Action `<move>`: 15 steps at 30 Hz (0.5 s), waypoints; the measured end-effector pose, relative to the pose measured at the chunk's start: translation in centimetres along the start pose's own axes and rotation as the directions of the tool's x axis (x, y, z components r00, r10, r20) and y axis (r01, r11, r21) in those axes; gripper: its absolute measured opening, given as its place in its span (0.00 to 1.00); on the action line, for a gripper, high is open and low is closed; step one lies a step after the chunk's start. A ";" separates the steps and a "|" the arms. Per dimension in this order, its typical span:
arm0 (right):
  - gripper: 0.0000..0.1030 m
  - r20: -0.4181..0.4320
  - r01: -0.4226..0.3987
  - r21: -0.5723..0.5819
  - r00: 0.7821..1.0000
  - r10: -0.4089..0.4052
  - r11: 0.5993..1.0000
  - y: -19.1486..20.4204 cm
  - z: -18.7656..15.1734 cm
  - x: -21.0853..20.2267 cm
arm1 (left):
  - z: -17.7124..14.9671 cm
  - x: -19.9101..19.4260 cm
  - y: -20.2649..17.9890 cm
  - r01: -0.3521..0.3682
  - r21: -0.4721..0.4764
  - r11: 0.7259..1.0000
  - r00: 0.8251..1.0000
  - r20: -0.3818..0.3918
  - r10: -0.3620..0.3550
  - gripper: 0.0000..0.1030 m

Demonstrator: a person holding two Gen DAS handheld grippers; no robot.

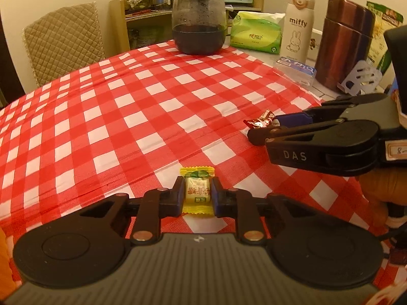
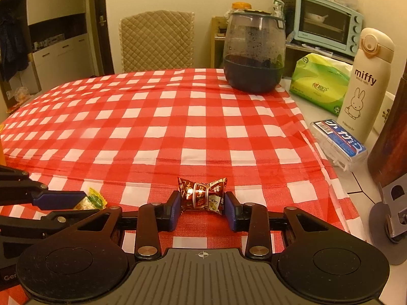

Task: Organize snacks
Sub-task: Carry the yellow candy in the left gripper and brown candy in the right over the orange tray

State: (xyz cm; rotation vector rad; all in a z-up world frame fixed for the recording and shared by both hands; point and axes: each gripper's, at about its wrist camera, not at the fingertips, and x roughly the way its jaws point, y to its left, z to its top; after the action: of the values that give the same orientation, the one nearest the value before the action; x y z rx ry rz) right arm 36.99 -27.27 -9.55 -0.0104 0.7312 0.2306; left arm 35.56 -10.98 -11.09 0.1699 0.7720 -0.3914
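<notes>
Big red-and-white checked tablecloth [image 2: 152, 132] fills the table, a quilted chair back [image 2: 156, 39] behind its far edge. At the far right sits a dark glass jar [image 2: 254, 56], half full of dark liquid, and beside it a green tissue pack [image 2: 318, 81], a cream miffy bottle [image 2: 366, 84] and a brown metal flask [image 1: 343, 40], all off the cloth on the bare tabletop. Now the tools, low over the near edge: the left gripper [image 1: 198, 193] is clamped on the yellow-wrapped candy [image 1: 196, 190], blue pads pressing both sides of its pale middle, the wrapper just above the cloth. To its right, near but apart, the right gripper [image 2: 203, 203] pinches the red-wrapped candy [image 2: 202, 194], pads squeezing the twisted foil at each side, close to the cloth's right edge.
</notes>
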 end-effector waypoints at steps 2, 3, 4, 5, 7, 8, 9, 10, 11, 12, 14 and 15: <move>0.34 -0.013 0.013 0.013 1.000 -0.013 1.000 0.1 0.2 -0.1 | 0.0 -0.2 0.1 -0.004 -0.020 1.000 1.000 -0.005 0.004 0.18; 0.33 -0.017 0.017 0.021 1.000 -0.017 1.000 0.1 0.3 -0.1 | -0.1 -0.3 0.2 -0.005 -0.031 0.999 1.000 -0.007 0.005 0.18; 0.33 -0.020 0.022 0.025 1.000 -0.022 0.999 0.1 0.4 -0.3 | -0.1 -0.5 0.3 -0.007 -0.044 0.999 1.000 -0.009 0.007 0.18; 0.32 -0.023 0.026 0.025 0.999 -0.026 0.999 0.1 0.4 -0.5 | -0.2 -0.7 0.3 -0.009 -0.054 0.998 1.000 -0.010 0.008 0.18; 0.32 -0.031 0.027 0.026 0.999 -0.026 0.999 0.0 0.4 -1.0 | -0.4 -1.3 0.5 -0.010 -0.079 0.997 1.000 -0.014 0.009 0.18; 0.32 -0.033 0.031 0.026 0.999 -0.030 0.999 0.0 0.4 -1.4 | -0.4 -1.6 0.5 -0.007 -0.090 0.996 1.000 -0.015 0.006 0.18; 0.32 -0.034 0.035 0.029 0.999 -0.034 0.999 -0.1 0.4 -1.8 | -0.5 -2.1 0.4 -0.006 -0.101 0.995 1.000 -0.015 0.004 0.18; 0.32 -0.036 0.037 0.037 0.999 -0.036 0.999 -0.2 0.5 -2.3 | -0.5 -2.5 0.4 -0.003 -0.111 0.994 1.000 -0.012 0.002 0.18; 0.32 -0.039 0.037 0.048 0.999 -0.035 0.998 -0.3 0.5 -2.7 | -0.5 -3.0 0.3 0.001 -0.121 0.993 1.000 -0.009 -0.003 0.18; 0.32 -0.041 0.036 0.055 0.999 -0.033 0.998 -0.3 0.6 -3.2 | -0.5 -3.5 0.2 0.002 -0.130 0.992 1.000 -0.005 -0.003 0.18; 0.32 -0.041 0.033 0.064 0.999 -0.030 0.997 -0.2 0.8 -4.5 | -0.5 -4.7 0.0 0.004 -0.153 0.988 1.000 0.005 -0.004 0.18; 0.32 -0.040 0.029 0.068 0.999 -0.026 0.997 -0.1 0.8 -5.2 | -0.5 -5.3 -0.1 0.003 -0.164 0.986 1.000 0.008 -0.002 0.18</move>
State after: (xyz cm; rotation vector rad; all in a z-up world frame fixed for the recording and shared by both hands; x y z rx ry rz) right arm 33.85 -28.35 -5.52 0.0401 0.7766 0.1797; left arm 31.72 -9.42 -7.69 0.0129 0.7932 -0.3291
